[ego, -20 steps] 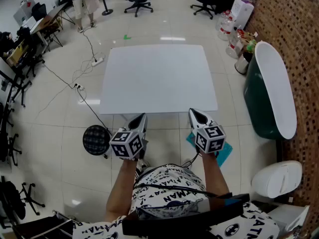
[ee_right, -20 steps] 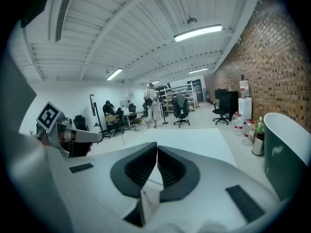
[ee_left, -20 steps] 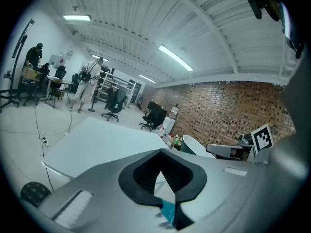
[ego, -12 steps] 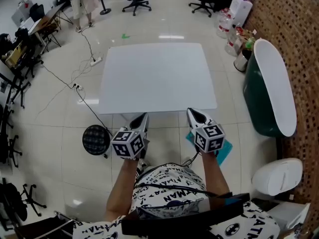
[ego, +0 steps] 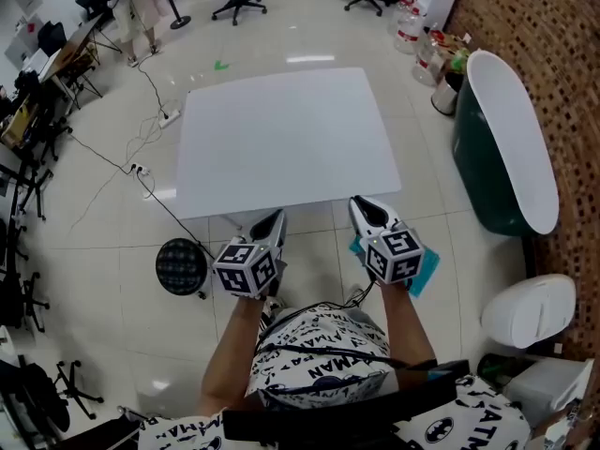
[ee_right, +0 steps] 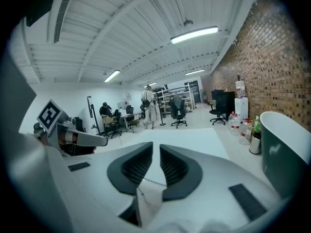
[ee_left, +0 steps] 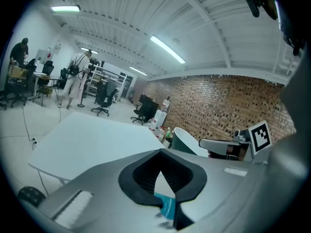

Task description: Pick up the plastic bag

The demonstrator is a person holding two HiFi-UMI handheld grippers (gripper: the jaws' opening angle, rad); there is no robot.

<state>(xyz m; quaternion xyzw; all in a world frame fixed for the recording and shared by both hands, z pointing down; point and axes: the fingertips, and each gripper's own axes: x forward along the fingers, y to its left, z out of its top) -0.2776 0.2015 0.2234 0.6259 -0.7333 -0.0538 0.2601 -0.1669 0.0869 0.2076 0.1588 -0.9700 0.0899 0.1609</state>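
No plastic bag shows on the white table (ego: 281, 134), whose top is bare. A teal sheet-like thing (ego: 428, 270) lies on the floor beside my right hand, and it also shows through the left jaws (ee_left: 167, 205); I cannot tell if it is the bag. My left gripper (ego: 272, 217) hangs just short of the table's near edge, its jaw tips touching (ee_left: 160, 152) with nothing held. My right gripper (ego: 362, 205) hangs beside it, jaws almost together with only a thin slit (ee_right: 155, 147) and nothing between them.
A dark green tub with a white rim (ego: 506, 148) stands right of the table. A white lidded bin (ego: 530, 312) is at the lower right, a black round object (ego: 181, 265) on the floor at left. Cables, water bottles (ego: 422, 36) and office chairs lie farther off.
Both grippers keep nearly the same place before the torso. The head view has shifted a little, so the table now sits slightly higher and further left.
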